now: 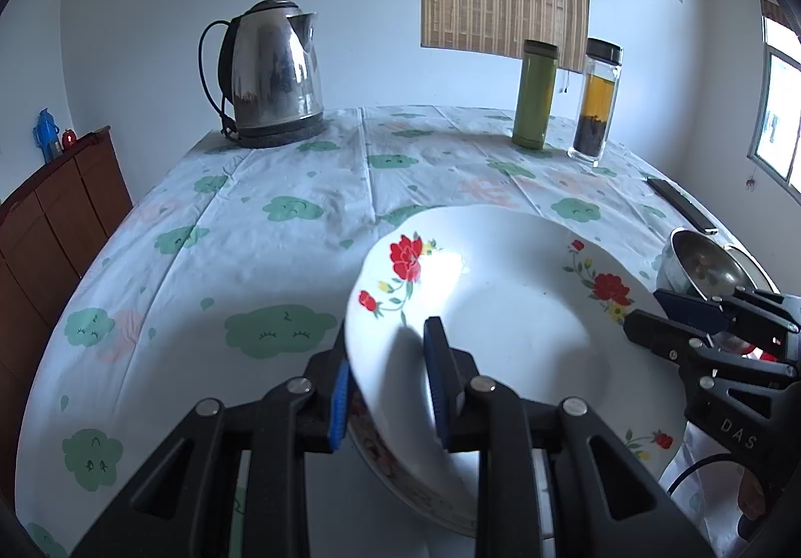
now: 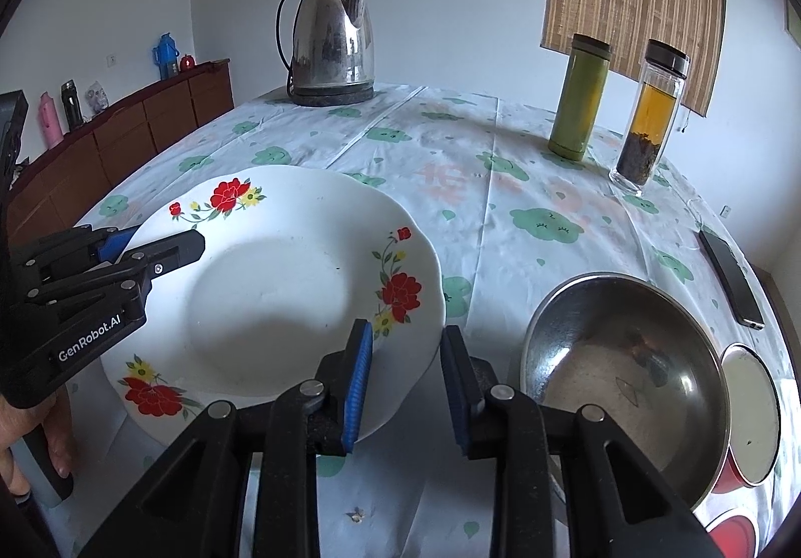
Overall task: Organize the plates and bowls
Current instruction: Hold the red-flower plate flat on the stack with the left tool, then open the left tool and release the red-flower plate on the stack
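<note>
A white deep plate (image 1: 505, 308) with red flowers is near the table's front edge. My left gripper (image 1: 388, 343) is shut on its left rim, one pad inside the plate and one outside. In the right wrist view my right gripper (image 2: 408, 330) grips the plate (image 2: 260, 308) at its right rim the same way. There the left gripper (image 2: 162, 241) shows on the far rim. A patterned rim shows under the plate by the left fingers; I cannot tell what it belongs to. A steel bowl (image 2: 626, 368) stands just right of the plate.
At the back stand a steel kettle (image 2: 333, 42), a green flask (image 2: 580, 97) and a glass tea bottle (image 2: 648, 117). A phone (image 2: 731, 283) lies at the right edge, beside a red-and-white dish (image 2: 751, 413). A wooden cabinet (image 1: 55, 217) lines the left wall.
</note>
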A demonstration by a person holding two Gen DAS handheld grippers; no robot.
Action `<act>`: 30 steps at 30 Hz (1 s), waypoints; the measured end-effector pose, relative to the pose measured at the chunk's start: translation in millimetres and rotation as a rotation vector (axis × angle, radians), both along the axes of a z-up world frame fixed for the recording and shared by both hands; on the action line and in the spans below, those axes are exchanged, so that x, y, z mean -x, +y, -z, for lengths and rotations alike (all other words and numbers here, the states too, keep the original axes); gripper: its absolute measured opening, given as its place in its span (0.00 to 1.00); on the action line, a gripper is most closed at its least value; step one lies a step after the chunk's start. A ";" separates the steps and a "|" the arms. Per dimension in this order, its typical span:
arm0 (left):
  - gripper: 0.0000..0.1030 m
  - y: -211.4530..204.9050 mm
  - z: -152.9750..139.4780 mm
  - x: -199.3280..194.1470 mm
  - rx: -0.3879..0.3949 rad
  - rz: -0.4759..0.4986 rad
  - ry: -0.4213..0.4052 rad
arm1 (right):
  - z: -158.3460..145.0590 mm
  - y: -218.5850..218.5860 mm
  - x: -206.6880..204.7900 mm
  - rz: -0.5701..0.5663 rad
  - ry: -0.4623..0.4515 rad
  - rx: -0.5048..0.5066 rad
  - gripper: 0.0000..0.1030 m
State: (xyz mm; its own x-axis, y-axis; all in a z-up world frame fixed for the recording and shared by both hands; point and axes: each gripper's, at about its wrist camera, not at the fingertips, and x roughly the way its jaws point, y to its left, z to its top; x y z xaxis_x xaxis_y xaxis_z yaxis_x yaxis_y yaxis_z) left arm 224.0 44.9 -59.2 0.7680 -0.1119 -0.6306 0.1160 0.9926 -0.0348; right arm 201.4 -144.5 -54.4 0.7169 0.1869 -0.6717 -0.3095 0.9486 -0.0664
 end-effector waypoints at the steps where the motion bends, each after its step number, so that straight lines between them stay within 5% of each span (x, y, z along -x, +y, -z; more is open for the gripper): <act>1: 0.23 0.0 0.1 -0.1 0.000 0.000 0.000 | 0.0 -0.2 -0.2 0.000 0.001 -0.003 0.29; 22: 0.26 0.4 -0.2 1.8 0.000 -0.002 -0.003 | 0.9 4.4 1.7 -0.011 -0.023 0.034 0.33; 30: 0.41 -10.9 -0.4 8.9 -0.041 0.020 -0.011 | -1.0 6.8 3.9 -0.016 -0.047 0.039 0.33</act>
State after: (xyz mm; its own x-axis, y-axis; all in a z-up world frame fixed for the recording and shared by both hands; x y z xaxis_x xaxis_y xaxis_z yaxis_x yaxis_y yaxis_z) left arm 215.0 34.0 -58.7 0.7730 -0.1014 -0.6262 0.1362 0.9906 0.0077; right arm 197.6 -137.7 -53.4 0.7447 0.1727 -0.6446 -0.3200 0.9400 -0.1179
